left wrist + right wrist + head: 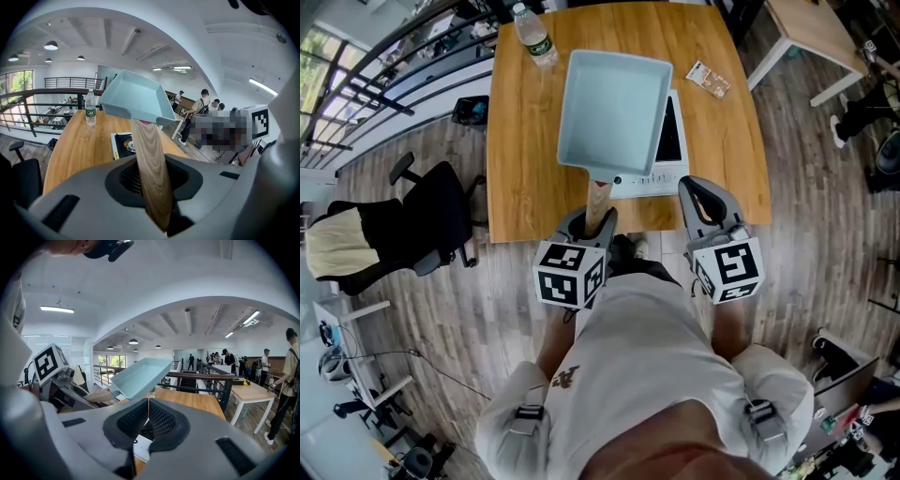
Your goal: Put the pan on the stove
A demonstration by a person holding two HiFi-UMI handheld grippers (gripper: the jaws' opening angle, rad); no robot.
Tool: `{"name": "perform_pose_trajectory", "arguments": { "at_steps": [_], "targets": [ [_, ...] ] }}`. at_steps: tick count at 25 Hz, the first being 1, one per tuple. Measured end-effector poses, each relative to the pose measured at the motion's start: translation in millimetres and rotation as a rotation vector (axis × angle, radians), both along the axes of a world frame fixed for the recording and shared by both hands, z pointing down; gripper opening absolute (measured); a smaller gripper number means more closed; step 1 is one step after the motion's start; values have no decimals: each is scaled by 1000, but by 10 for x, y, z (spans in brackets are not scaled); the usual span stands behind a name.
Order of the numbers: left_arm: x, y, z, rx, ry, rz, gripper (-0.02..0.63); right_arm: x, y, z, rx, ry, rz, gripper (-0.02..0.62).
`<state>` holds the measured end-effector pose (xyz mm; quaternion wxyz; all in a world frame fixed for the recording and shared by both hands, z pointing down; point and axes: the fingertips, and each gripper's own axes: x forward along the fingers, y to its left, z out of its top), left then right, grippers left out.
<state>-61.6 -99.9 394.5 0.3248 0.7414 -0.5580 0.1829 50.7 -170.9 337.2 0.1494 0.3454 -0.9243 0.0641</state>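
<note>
A light blue square pan (614,108) with a wooden handle (598,202) hangs above the wooden table (525,159). It covers most of a white single-burner stove (672,150). My left gripper (598,217) is shut on the handle near the table's front edge. In the left gripper view the handle (151,173) runs up between the jaws (152,183) to the pan (136,101), with the stove (123,145) below it. My right gripper (699,190) hovers beside the stove's front right corner, shut and holding nothing. The right gripper view shows its pads pressed together (146,420) and the pan (140,376) at left.
A plastic water bottle (534,37) stands at the table's far left. A small packet (709,79) lies at the far right. A black office chair (412,225) stands left of the table and another table (811,28) at upper right. People stand in the background.
</note>
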Motion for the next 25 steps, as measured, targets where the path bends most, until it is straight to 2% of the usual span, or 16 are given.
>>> {"name": "perform_pose_trajectory", "arguments": {
  "at_steps": [10, 25],
  "targets": [
    [-261, -380, 183, -29, 8, 41, 100, -272, -333, 117, -22, 35, 29, 21],
    [-489, -729, 554, -102, 9, 119, 100, -394, -606, 469, -105, 96, 123, 21]
  ]
}}
